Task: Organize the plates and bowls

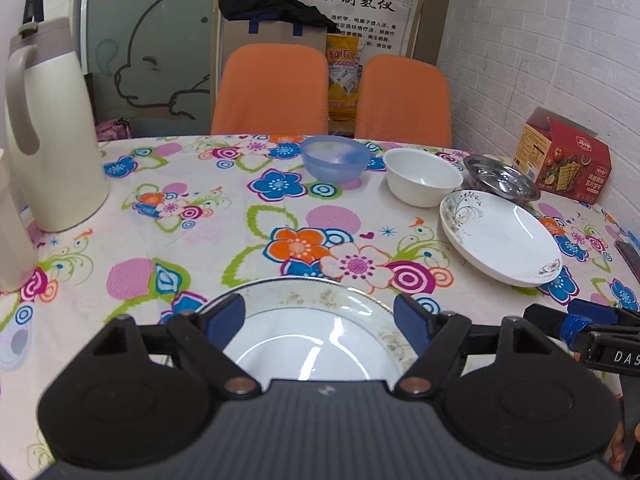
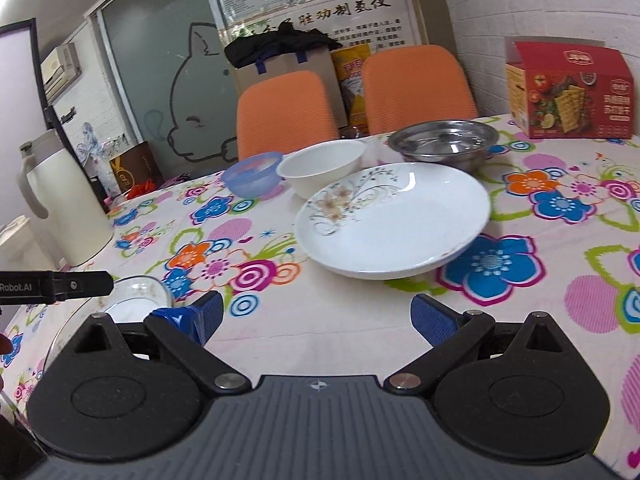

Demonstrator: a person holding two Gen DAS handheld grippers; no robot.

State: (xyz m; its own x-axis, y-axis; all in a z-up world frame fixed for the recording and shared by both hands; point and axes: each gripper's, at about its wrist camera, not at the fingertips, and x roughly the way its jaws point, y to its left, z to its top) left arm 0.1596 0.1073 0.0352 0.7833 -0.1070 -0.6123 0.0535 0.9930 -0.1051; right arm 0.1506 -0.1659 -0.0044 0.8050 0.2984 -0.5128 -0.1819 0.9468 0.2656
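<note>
A white plate with a speckled rim [image 1: 312,344] lies on the flowered tablecloth, right under my left gripper [image 1: 318,318], which is open with its blue pads on either side above the rim. Further right, a white floral plate [image 2: 392,220] sits tilted ahead of my open right gripper [image 2: 320,316], which holds nothing. Behind the floral plate stand a blue plastic bowl [image 2: 252,176], a white bowl [image 2: 322,170] and a steel dish [image 2: 446,142]. In the left wrist view these are the floral plate [image 1: 500,236], blue bowl [image 1: 334,158], white bowl [image 1: 422,176] and steel dish [image 1: 502,178].
A cream thermos jug [image 1: 52,128] stands at the table's left, with a white cylinder [image 1: 12,232] in front of it. A red cracker box [image 1: 564,164] sits by the brick wall at the right. Two orange chairs [image 1: 272,88] stand behind the table. A dark flat object [image 1: 630,256] lies at the right edge.
</note>
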